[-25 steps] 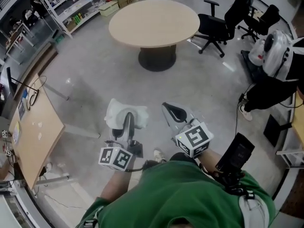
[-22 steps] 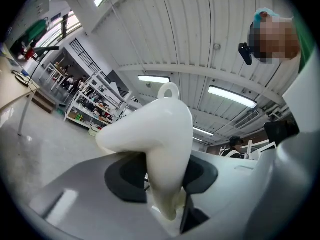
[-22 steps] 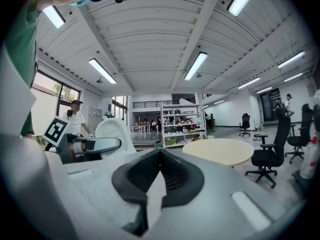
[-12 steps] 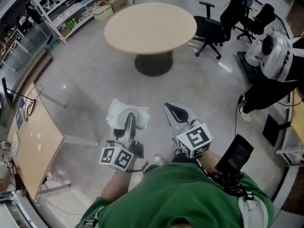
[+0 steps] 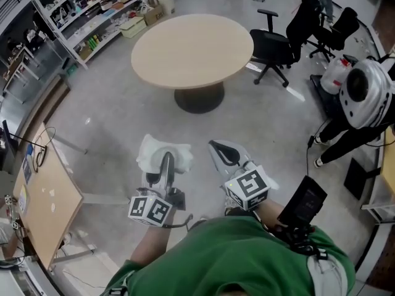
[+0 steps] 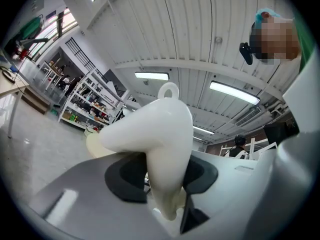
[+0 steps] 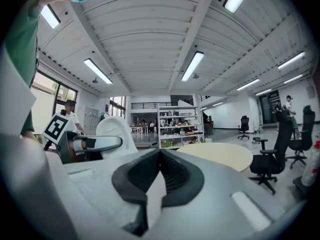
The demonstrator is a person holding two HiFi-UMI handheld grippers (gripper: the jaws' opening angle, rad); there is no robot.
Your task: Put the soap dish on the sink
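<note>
The soap dish [image 5: 162, 152] is a white, curved piece, and my left gripper [image 5: 166, 163] is shut on it, carrying it above the grey floor. In the left gripper view the dish [image 6: 159, 134] stands pinched between the dark pads [image 6: 125, 176], its rounded top rising over the jaws. My right gripper [image 5: 223, 152] is held beside it on the right, level, shut with nothing in it. In the right gripper view the pads [image 7: 140, 179] meet, and the dish [image 7: 115, 131] shows at the left. No sink is in view.
A round beige table [image 5: 192, 47] stands ahead on a dark pedestal. Black office chairs [image 5: 281, 37] are at the upper right, shelving [image 5: 92, 10] at the upper left. A wooden desk [image 5: 43, 184] lies to the left. A person in white and black [image 5: 361, 106] stands at the right.
Both grippers have travelled forward together over the floor with the person. The round table has drawn nearer. The left gripper's hold on the dish is unchanged, and the right stays shut.
</note>
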